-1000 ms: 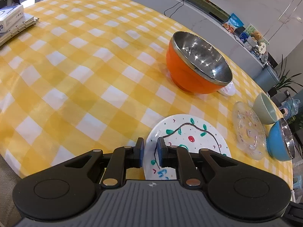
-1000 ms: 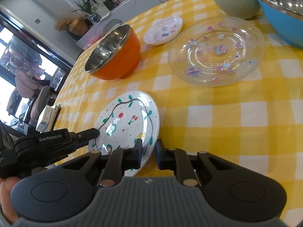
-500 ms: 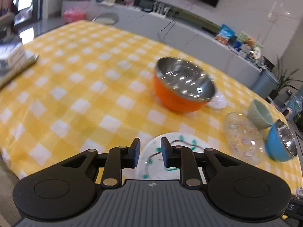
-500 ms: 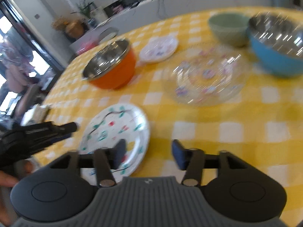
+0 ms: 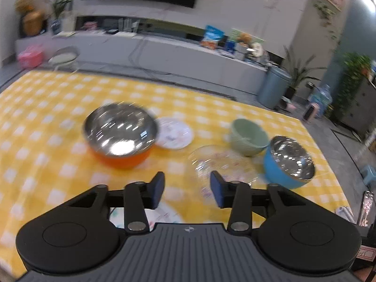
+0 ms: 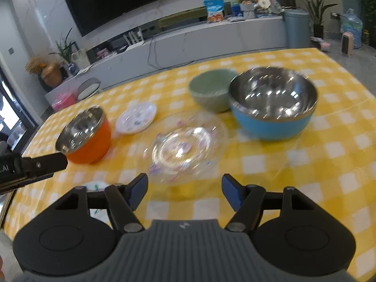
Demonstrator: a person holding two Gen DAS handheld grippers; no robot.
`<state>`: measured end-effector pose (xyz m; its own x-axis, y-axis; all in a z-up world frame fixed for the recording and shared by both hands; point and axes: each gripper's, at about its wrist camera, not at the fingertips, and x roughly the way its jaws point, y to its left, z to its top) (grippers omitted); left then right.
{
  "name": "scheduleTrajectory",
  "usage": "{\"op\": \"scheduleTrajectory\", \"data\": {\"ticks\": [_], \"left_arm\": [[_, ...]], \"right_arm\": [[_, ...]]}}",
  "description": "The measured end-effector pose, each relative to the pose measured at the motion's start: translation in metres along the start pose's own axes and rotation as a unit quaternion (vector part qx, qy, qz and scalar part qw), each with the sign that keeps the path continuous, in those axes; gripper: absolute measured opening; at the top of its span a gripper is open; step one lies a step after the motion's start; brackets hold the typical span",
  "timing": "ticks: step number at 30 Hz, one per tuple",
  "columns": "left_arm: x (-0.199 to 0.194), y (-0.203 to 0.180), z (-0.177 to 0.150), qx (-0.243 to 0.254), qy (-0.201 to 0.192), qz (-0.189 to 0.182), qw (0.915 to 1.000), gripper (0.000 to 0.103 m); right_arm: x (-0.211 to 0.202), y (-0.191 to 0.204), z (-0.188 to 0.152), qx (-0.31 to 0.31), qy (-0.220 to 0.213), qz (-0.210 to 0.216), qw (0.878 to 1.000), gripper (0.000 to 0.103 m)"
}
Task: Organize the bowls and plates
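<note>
- Painted plate [image 6: 95, 185] mostly hidden behind the right gripper [image 6: 185, 189]; both views blurred.
- Three bowls, three plates.
- Left gripper [image 5: 186, 189] and right: jaws just spread, empty.

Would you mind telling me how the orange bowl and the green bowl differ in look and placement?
The orange bowl has a shiny steel lining; the green bowl is matte green inside and out. The orange bowl stands apart beside the small white plate; the green bowl sits close against the blue bowl. Both stand upright and empty on the yellow checked tablecloth.
</note>
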<state>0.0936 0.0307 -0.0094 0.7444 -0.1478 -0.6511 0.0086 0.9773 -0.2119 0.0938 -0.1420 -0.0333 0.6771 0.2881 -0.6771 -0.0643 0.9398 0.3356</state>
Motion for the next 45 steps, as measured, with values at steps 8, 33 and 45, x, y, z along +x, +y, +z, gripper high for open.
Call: {"op": "scheduleTrajectory", "data": {"ticks": [8,33,45], "left_arm": [[0.056,-0.009,0.011,0.031,0.025,-0.016,0.9991,0.053],[0.125,0.019,-0.005,0.016,0.039,-0.05,0.9978,0.046],[0.135,0.021,-0.01,0.005,0.06,-0.065,0.9961,0.031]], "right_arm": [[0.006,-0.027,0.007,0.081,0.002,-0.003,0.997,0.06],[0.072,-0.06,0.02,0.155,-0.003,-0.018,0.988,0.029],[0.078,-0.056,0.017,0.146,-0.003,-0.007,0.989,0.027]]}}
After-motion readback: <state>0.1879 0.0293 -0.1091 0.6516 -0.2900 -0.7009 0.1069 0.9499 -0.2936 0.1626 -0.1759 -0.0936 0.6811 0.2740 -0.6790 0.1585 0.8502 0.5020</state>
